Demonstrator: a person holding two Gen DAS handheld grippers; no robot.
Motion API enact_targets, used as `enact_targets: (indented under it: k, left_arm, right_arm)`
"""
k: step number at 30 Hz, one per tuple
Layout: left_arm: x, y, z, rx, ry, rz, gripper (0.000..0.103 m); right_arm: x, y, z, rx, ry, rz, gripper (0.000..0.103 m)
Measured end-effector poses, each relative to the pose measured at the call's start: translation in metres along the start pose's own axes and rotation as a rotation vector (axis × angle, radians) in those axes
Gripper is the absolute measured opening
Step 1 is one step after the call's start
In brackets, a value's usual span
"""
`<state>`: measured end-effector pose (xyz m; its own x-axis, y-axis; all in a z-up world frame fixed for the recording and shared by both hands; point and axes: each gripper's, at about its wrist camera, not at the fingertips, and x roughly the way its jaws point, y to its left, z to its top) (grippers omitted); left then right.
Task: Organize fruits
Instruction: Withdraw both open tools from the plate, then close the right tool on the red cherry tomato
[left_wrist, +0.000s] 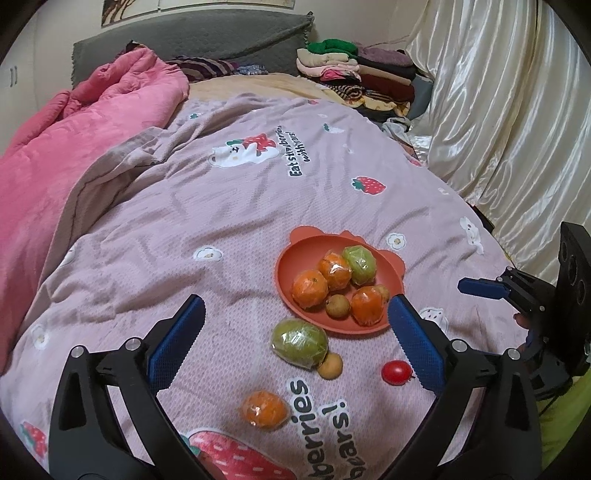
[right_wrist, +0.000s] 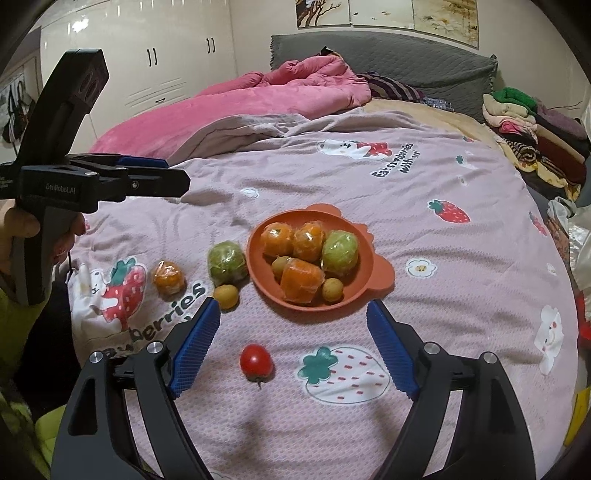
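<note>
An orange bear-eared plate (left_wrist: 288, 273) (right_wrist: 258, 262) lies on the bed and holds wrapped oranges, a wrapped green fruit and small yellow-brown fruits. Loose on the cover beside it are a wrapped green fruit (left_wrist: 299, 343) (right_wrist: 226, 261), a small yellow fruit (left_wrist: 330, 365) (right_wrist: 226, 295), a wrapped orange (left_wrist: 265, 409) (right_wrist: 168, 277) and a red tomato (left_wrist: 396, 372) (right_wrist: 256, 361). My left gripper (left_wrist: 295, 321) hangs open above the loose fruits, holding nothing. My right gripper (right_wrist: 293, 314) is open too, empty, with the tomato below between its fingers.
The fruits lie on a pink strawberry-print bed cover (left_wrist: 221, 206). A pink quilt (left_wrist: 74, 147) is bunched at the left, folded clothes (left_wrist: 354, 74) are stacked at the head of the bed, and a cream curtain (left_wrist: 498, 110) hangs along the right side.
</note>
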<state>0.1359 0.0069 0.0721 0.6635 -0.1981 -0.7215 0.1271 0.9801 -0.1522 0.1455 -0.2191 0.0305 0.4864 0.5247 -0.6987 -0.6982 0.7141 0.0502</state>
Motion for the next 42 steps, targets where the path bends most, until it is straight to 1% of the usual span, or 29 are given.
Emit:
enact_targets:
  k: [17,23,32,38,42]
  left_arm:
    - [-0.008,0.007,-0.022,-0.012,0.019,0.017,0.093]
    - [-0.007,0.007,-0.033,-0.006,0.043,0.029,0.093]
    - [0.003,0.008,-0.056,0.009,0.101,0.050,0.093]
    - [0.011,0.010,-0.071,0.009,0.127,0.065,0.093]
    - [0.013,0.013,-0.077,0.001,0.129,0.064,0.093]
  right_arm:
    - [-0.002,0.016,-0.017,0.009,0.020,0.019,0.081]
    - [0.000,0.023,-0.022,0.009,0.029,0.030,0.081]
    - [0.010,0.029,-0.032,0.007,0.062,0.038,0.081]
    - [0.017,0.032,-0.038,-0.001,0.083,0.035,0.081]
    - [0.021,0.032,-0.041,-0.001,0.091,0.039,0.080]
